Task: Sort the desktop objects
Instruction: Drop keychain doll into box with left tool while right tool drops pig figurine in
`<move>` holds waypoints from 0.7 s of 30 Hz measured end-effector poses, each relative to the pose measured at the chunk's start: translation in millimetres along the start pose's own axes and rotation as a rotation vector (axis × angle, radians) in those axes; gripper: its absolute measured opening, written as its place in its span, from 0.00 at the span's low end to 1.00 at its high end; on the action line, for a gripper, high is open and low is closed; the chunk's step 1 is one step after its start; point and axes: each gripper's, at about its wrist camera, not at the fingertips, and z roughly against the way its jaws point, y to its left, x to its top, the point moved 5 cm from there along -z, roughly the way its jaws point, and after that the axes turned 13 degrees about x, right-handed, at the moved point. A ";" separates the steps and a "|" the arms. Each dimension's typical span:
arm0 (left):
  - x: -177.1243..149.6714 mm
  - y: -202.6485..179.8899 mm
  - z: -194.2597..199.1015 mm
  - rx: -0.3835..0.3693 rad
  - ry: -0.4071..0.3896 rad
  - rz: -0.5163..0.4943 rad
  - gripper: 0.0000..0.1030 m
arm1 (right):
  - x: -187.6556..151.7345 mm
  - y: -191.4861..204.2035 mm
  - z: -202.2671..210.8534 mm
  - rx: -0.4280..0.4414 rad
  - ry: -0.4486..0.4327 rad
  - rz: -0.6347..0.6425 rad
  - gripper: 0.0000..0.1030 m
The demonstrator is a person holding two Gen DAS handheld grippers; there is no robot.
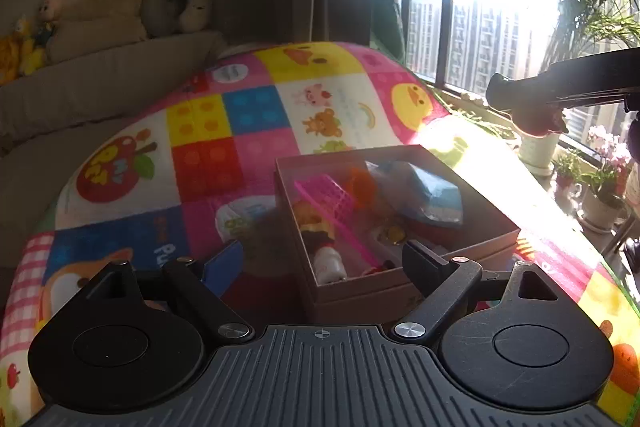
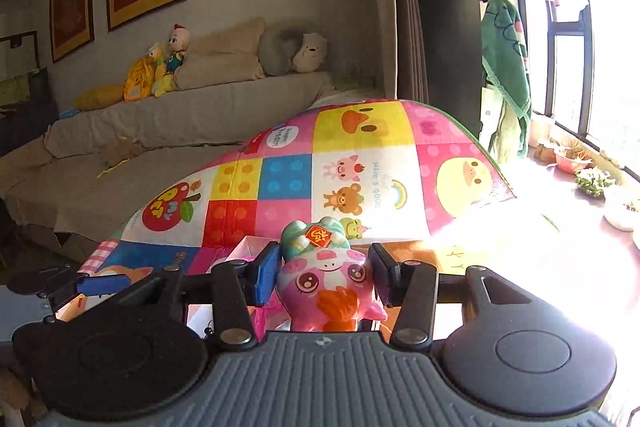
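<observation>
I have the right gripper (image 2: 324,273) clamped on the pig toy (image 2: 328,283), lifted above the mat (image 2: 360,163) to carry it to the box (image 1: 472,187), so my left gripper (image 1: 324,263) hangs open and empty just short of it.

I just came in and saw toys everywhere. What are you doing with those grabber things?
A person is tidying toys with a grabber in each hand. The right gripper is squeezing a pink pig toy, held up above the colourful play mat. The left gripper is open and empty, just in front of a brown box on the mat. The box already holds a pink plastic basket, a blue packet and some small toys.
</observation>
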 end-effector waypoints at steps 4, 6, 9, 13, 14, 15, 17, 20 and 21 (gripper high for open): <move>-24.7 9.7 3.7 -0.009 0.059 0.040 0.91 | -12.8 -2.6 -40.9 0.009 0.057 -0.045 0.46; -33.2 13.1 5.3 -0.007 0.080 0.046 0.92 | -19.9 -3.6 -59.4 0.038 0.089 -0.066 0.48; -45.0 19.8 8.8 0.017 0.098 0.050 0.93 | -30.8 -3.8 -72.5 0.039 0.105 -0.081 0.58; -61.9 28.7 9.1 0.056 0.136 0.068 0.97 | -41.1 0.5 -58.8 0.061 0.078 -0.104 0.67; -65.4 29.9 8.7 0.061 0.142 0.073 0.97 | -44.3 2.4 -54.2 0.053 0.070 -0.093 0.72; -68.5 30.5 8.2 0.065 0.149 0.076 0.98 | -48.4 5.2 -49.1 0.048 0.067 -0.078 0.74; -74.3 29.8 7.9 0.064 0.158 0.082 0.99 | -58.3 11.6 -40.4 0.047 0.069 -0.048 0.82; -82.2 26.5 5.9 0.054 0.180 0.086 0.99 | -72.3 19.7 -35.6 0.020 0.085 0.014 0.83; -84.3 25.6 5.2 0.053 0.188 0.088 0.99 | -74.8 20.8 -36.4 0.013 0.087 0.024 0.83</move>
